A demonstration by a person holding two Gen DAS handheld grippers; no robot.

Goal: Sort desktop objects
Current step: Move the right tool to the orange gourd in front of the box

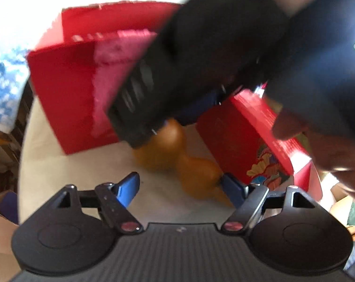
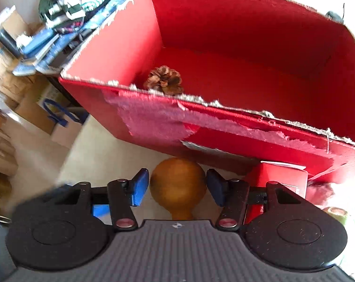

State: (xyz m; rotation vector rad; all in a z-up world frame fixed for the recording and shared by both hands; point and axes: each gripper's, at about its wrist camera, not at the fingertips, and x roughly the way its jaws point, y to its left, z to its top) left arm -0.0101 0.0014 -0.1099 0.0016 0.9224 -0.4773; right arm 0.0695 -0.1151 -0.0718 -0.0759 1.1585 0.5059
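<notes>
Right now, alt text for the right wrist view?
The open right gripper straddles the round bulb of an orange gourd on the table, pads just clear. Behind stands an open red box with torn edges, holding a pine cone.

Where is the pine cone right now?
In the right wrist view, the pine cone lies inside the big red box, in its near left corner, just behind the torn front wall.

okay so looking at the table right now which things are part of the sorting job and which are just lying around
Part of the job:
gourd, between the open fingers of the right gripper
big red box, open on top
pine cone, already inside that box
small red box beside the gourd
left gripper, open

Lying about:
pile of folded clothes
cardboard boxes off the table
</notes>
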